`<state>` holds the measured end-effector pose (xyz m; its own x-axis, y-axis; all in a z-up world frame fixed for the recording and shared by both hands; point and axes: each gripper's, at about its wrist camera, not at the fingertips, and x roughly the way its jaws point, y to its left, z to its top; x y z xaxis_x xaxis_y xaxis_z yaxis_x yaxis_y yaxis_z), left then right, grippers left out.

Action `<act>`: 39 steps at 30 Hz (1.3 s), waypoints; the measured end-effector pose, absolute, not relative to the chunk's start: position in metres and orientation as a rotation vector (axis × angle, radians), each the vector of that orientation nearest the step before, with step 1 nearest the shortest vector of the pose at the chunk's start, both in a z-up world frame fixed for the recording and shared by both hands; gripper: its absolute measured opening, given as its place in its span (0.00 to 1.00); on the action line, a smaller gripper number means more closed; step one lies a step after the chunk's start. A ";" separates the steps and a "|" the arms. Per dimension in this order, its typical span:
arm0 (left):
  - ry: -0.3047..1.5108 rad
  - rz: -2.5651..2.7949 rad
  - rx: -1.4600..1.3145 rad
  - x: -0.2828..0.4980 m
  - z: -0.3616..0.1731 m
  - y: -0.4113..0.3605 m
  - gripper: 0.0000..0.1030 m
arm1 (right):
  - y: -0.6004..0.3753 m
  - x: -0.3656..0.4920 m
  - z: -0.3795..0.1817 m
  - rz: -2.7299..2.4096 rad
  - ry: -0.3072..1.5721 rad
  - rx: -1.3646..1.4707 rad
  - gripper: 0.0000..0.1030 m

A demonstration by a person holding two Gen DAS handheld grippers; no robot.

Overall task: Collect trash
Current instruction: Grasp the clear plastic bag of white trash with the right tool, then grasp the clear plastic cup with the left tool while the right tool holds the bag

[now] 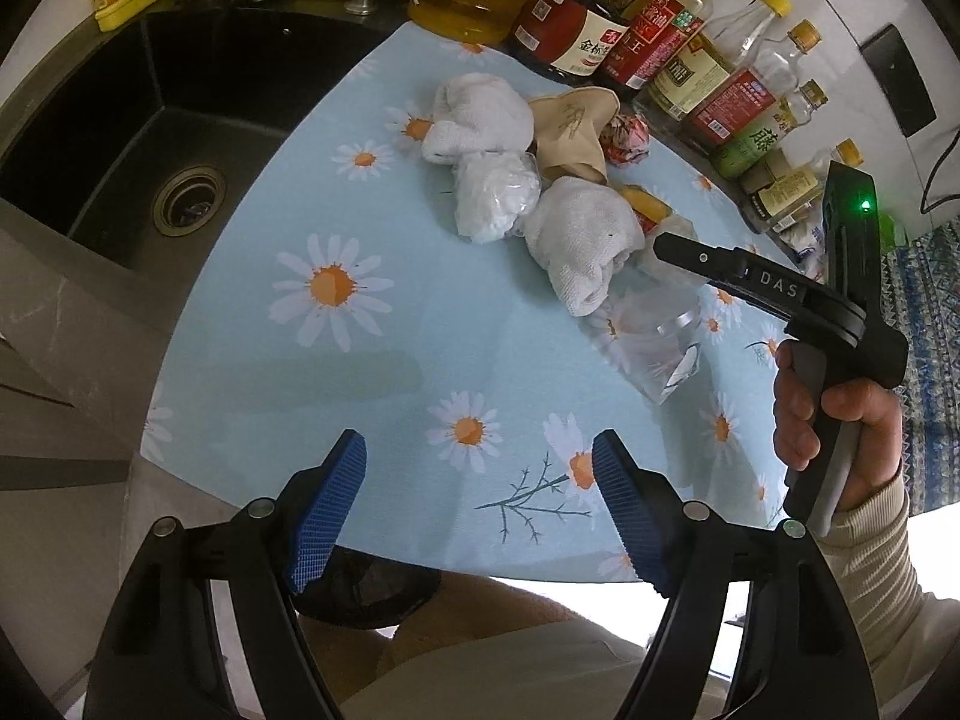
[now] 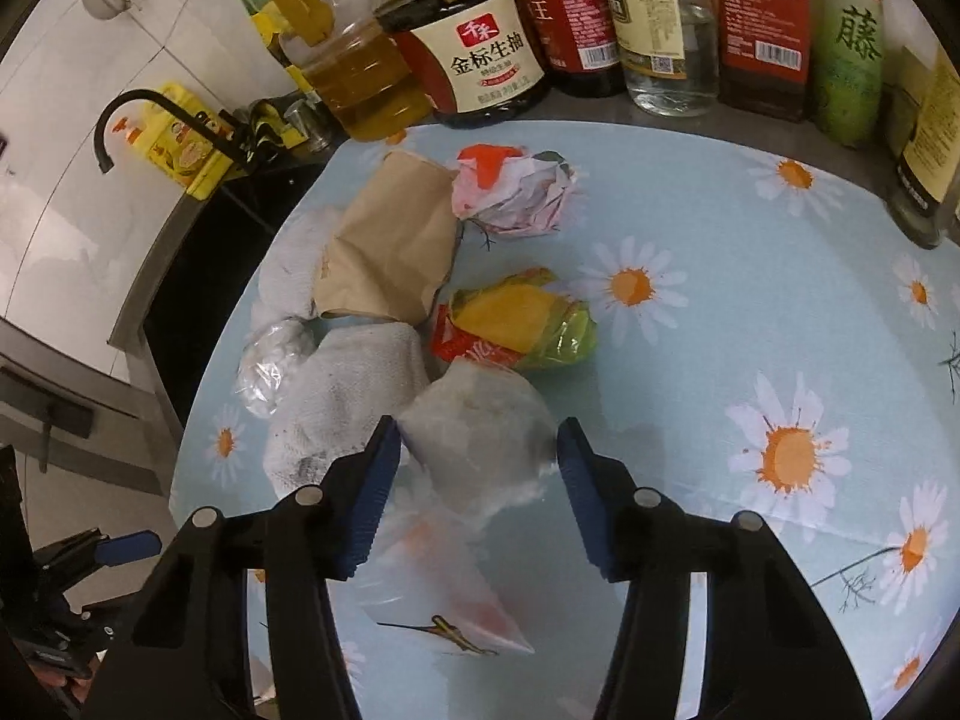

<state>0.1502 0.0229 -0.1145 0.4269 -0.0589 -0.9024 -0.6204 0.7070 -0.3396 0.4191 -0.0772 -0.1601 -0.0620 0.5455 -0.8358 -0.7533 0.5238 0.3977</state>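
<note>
White crumpled paper wad [image 2: 480, 420] sits between the blue pads of my right tongs [image 2: 477, 492], jaws spread wide either side of it and not yet pinching; I cannot tell if a pad touches it. It lies in the trash heap on the table [image 1: 372, 360], which is covered by a pale blue cloth printed with daisies. Just behind it are a yellow and green wrapper [image 2: 522, 324], a brown paper bag [image 2: 390, 252], a red and white crumpled ball [image 2: 516, 192], a dirty white rag [image 2: 348, 402] and a clear plastic bundle [image 2: 270, 366]. Sauce and oil bottles [image 2: 480, 54] line the back edge against white wall tiles.

My left tongs [image 1: 480, 492] hang open over bare cloth near the table's front edge, holding nothing. Only that view shows the black sink [image 1: 120, 138] with its drain beside the table, a clear plastic cup [image 1: 660, 348] lying on its side, and my right hand [image 1: 834, 432] on the handle. The right view alone shows the black tap [image 2: 138, 114]
</note>
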 end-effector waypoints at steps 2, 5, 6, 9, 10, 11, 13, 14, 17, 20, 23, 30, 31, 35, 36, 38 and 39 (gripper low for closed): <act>1.093 0.391 -0.730 0.154 -0.114 0.022 0.73 | -0.078 0.419 -0.160 1.085 1.226 -0.216 0.50; 1.097 0.386 -0.727 0.160 -0.114 0.020 0.73 | -0.080 0.420 -0.158 1.091 1.227 -0.210 0.49; 1.100 0.383 -0.725 0.163 -0.114 0.019 0.73 | -0.081 0.421 -0.157 1.094 1.226 -0.207 0.48; 1.110 0.373 -0.719 0.172 -0.115 0.015 0.73 | -0.088 0.422 -0.153 1.103 1.224 -0.191 0.48; 1.113 0.365 -0.721 0.176 -0.116 0.014 0.73 | -0.091 0.423 -0.151 1.104 1.222 -0.183 0.48; 1.116 0.359 -0.722 0.179 -0.117 0.013 0.73 | -0.093 0.423 -0.149 1.104 1.221 -0.175 0.48; 1.121 0.347 -0.724 0.186 -0.119 0.010 0.73 | -0.099 0.426 -0.145 1.105 1.219 -0.155 0.48; 1.125 0.334 -0.728 0.190 -0.120 0.007 0.73 | -0.104 0.428 -0.142 1.103 1.217 -0.141 0.48; 1.137 0.294 -0.742 0.203 -0.124 -0.002 0.73 | -0.118 0.434 -0.134 1.095 1.210 -0.109 0.48; 1.140 0.261 -0.746 0.217 -0.126 -0.012 0.73 | -0.133 0.438 -0.125 1.090 1.192 -0.089 0.48; 1.151 0.235 -0.758 0.230 -0.130 -0.019 0.73 | -0.150 0.442 -0.118 1.077 1.183 -0.066 0.48; 1.116 0.205 -0.867 0.256 -0.139 -0.022 0.86 | -0.189 0.446 -0.110 1.042 1.177 -0.024 0.48; 1.109 0.203 -0.887 0.259 -0.140 -0.021 0.86 | -0.195 0.447 -0.109 1.036 1.179 -0.017 0.48; 1.096 0.225 -0.943 0.272 -0.144 -0.017 0.86 | -0.213 0.449 -0.110 1.018 1.182 0.000 0.48; 1.097 0.230 -0.956 0.274 -0.146 -0.016 0.86 | -0.217 0.450 -0.111 1.015 1.183 0.005 0.48; 1.099 0.243 -0.985 0.279 -0.150 -0.014 0.86 | -0.224 0.451 -0.112 1.010 1.186 0.015 0.48; 1.097 0.246 -0.997 0.280 -0.152 -0.014 0.85 | -0.227 0.451 -0.113 1.010 1.187 0.018 0.48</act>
<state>0.2800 -0.0136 -0.1517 0.4786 -0.2880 -0.8295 -0.6148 0.5646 -0.5507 0.4508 -0.2266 -0.1129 0.0130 0.6568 -0.7540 -0.6390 0.5854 0.4989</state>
